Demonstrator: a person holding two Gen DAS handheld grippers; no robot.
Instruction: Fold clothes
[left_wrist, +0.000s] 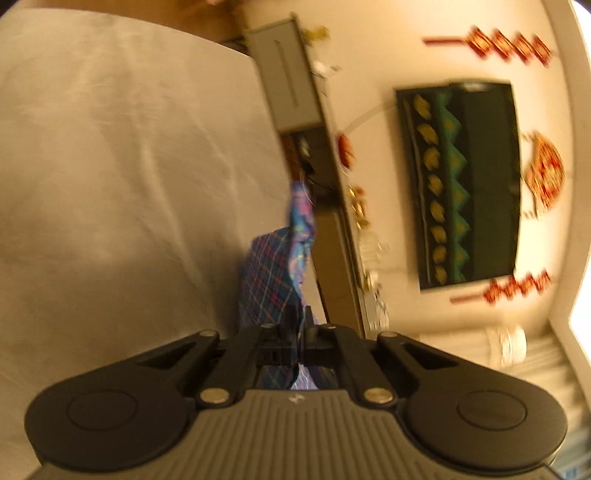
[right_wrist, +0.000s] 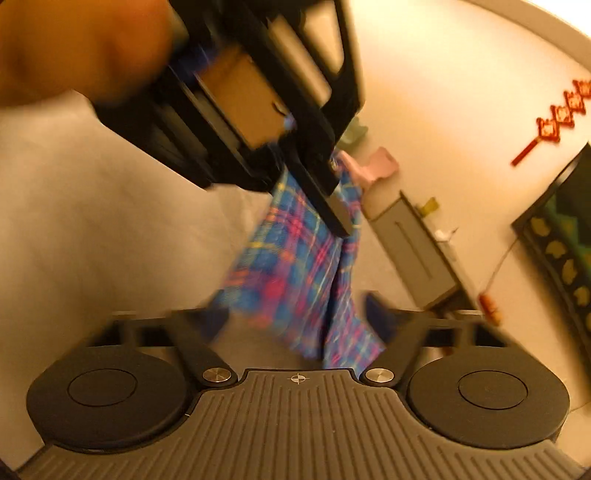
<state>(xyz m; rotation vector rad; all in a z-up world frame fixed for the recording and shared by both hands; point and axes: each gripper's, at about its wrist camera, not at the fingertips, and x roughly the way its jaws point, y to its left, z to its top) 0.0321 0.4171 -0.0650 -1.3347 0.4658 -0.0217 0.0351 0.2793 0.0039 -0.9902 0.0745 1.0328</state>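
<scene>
Plaid cloth (left_wrist: 273, 280) runs up from between the left gripper (left_wrist: 301, 330) jaws, which are closed tight on it, bottom centre of the left view. Right gripper (right_wrist: 299, 314): jaws spread wide, fingers blurred, holding nothing; cloth (right_wrist: 295, 273) hangs between and beyond them, mid-frame. Above it, upper centre of the right view, the left gripper (right_wrist: 321, 192) pinches the cloth's top edge, with a blurred hand (right_wrist: 74, 48) at upper left. White bed (left_wrist: 110, 166) fills the left side behind. Far right: TV (left_wrist: 465, 184) and red ornaments (left_wrist: 509, 44) on the wall.
</scene>
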